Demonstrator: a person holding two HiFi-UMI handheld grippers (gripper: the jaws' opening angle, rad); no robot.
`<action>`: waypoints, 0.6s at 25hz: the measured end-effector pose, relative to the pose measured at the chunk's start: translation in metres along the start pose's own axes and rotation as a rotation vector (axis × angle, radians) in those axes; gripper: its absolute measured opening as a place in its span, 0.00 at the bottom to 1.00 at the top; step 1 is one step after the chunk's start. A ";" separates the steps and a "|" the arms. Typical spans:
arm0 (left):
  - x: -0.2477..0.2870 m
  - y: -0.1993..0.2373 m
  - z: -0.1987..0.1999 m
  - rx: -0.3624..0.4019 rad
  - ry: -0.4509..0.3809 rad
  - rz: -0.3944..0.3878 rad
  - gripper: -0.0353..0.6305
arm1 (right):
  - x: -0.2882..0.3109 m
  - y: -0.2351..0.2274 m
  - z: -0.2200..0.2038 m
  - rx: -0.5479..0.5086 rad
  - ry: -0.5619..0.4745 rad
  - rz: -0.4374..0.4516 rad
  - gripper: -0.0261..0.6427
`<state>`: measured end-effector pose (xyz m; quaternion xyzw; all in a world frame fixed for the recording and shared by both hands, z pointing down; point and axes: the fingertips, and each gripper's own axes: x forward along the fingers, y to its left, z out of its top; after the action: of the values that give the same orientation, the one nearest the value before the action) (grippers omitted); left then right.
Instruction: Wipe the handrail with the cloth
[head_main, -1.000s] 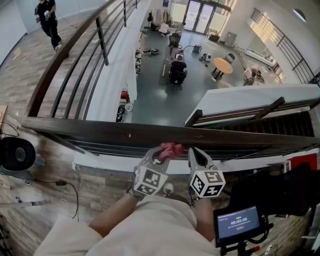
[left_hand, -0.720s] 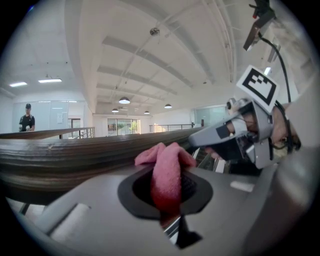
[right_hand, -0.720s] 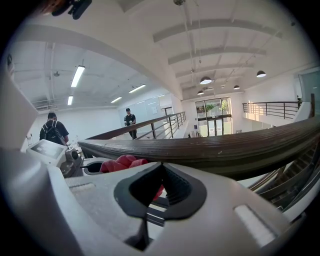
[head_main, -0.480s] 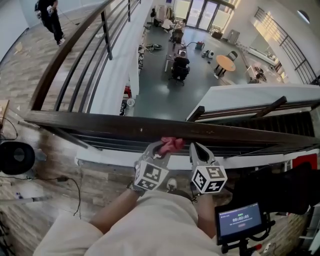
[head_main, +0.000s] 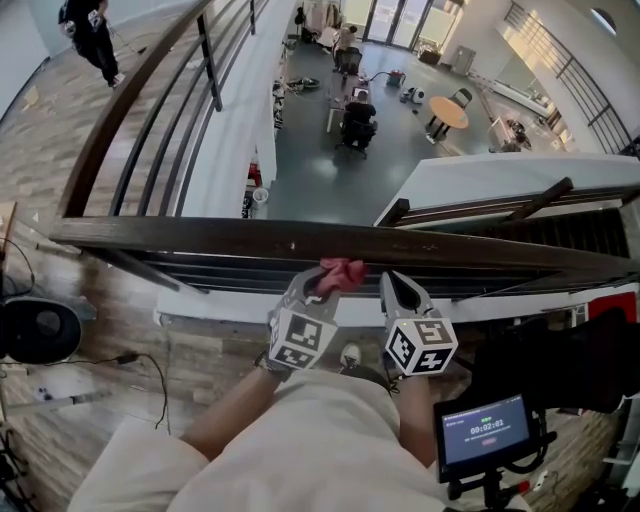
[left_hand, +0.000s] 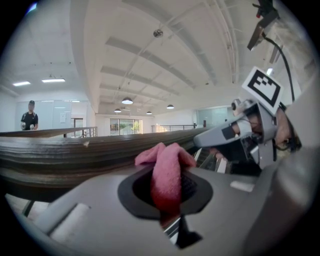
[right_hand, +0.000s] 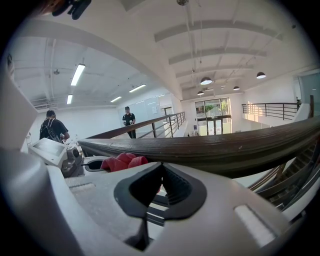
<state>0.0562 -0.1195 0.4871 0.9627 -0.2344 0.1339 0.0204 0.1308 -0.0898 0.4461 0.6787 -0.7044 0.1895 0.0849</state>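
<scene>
A dark brown wooden handrail runs across the head view from left to right. A pink-red cloth lies against its near edge, and my left gripper is shut on it. In the left gripper view the cloth is bunched between the jaws, right in front of the handrail. My right gripper is just to the right, close under the rail, shut and holding nothing. The right gripper view shows its closed jaws under the handrail, with the cloth to the left.
Beyond the rail is a drop to a lower floor with desks and a round orange table. A second railing runs away at the left, where a person walks. A small screen stands at my lower right, a black round device at my left.
Both grippers, with the cloth, have shifted slightly left along the handrail, staying side by side. The left grip on the cloth is unchanged.
</scene>
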 end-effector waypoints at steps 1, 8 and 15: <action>-0.001 0.002 0.003 0.003 -0.001 0.001 0.11 | 0.001 0.001 0.001 -0.001 -0.001 0.000 0.04; -0.011 0.016 0.014 0.007 -0.015 0.023 0.11 | 0.002 0.012 0.002 -0.007 0.003 0.004 0.04; -0.022 0.030 0.015 -0.012 -0.019 0.062 0.11 | 0.004 0.021 0.001 -0.008 0.011 0.011 0.04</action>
<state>0.0275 -0.1384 0.4666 0.9560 -0.2653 0.1237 0.0198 0.1097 -0.0934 0.4435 0.6733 -0.7085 0.1911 0.0905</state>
